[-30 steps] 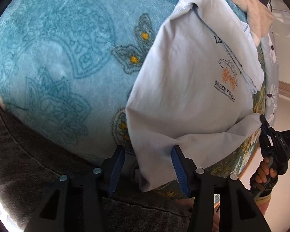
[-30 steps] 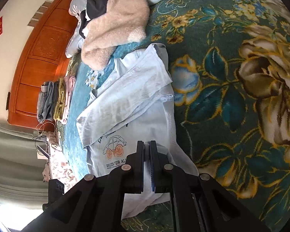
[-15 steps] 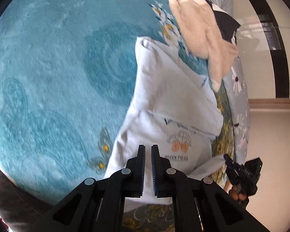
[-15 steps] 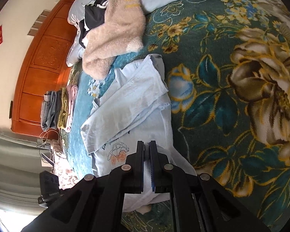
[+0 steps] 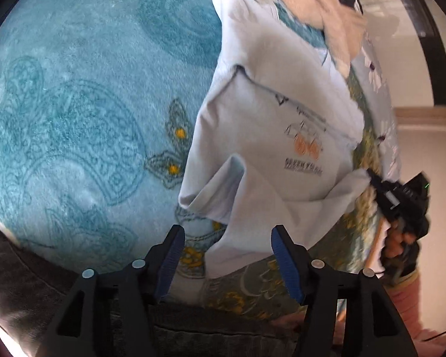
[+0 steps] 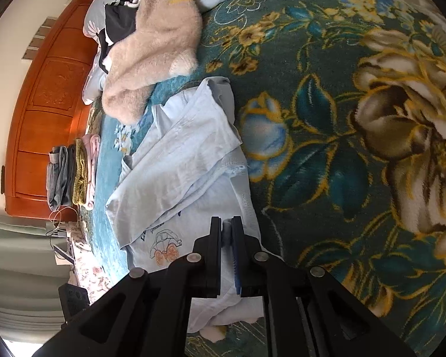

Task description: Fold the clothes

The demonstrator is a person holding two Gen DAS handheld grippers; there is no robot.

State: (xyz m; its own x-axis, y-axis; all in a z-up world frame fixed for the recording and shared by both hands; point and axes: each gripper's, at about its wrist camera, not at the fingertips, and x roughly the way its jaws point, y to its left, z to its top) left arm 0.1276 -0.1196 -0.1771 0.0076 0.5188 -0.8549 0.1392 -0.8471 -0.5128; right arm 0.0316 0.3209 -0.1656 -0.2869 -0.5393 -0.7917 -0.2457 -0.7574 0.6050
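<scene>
Left gripper point(image 5: 226, 263) stands wide open with nothing between its blue-padded fingers point(image 5: 284, 263), poised just off the near hem of a pale blue T-shirt point(image 5: 261, 113). Right gripper point(image 6: 226, 255) is closed tight on the shirt's hem corner, a strip of the cloth pinched between its pads; from the left wrist camera that same gripper point(image 5: 371, 178) shows at the far right, pulling the corner into a taut point.

The shirt lies partly folded on the bed, one side turned over across the chest. Its thin cotton is soft and creased, with stitched hems. Printed on the front is a small line-drawn car with orange wheels point(image 6: 163, 245); the dark lettering beneath it is too blurred to read with certainty.

Under the shirt lies a plush teal blanket point(image 5: 74, 104) with tone-on-tone paisley, meeting a dark green floral blanket point(image 6: 356, 119) with gold-edged blooms. A fluffy cream sweater point(image 6: 151, 50) lies heaped beyond, beside a dark garment point(image 6: 119, 20). Folded clothes point(image 6: 71, 175) are stacked near the orange wooden headboard point(image 6: 44, 104).
</scene>
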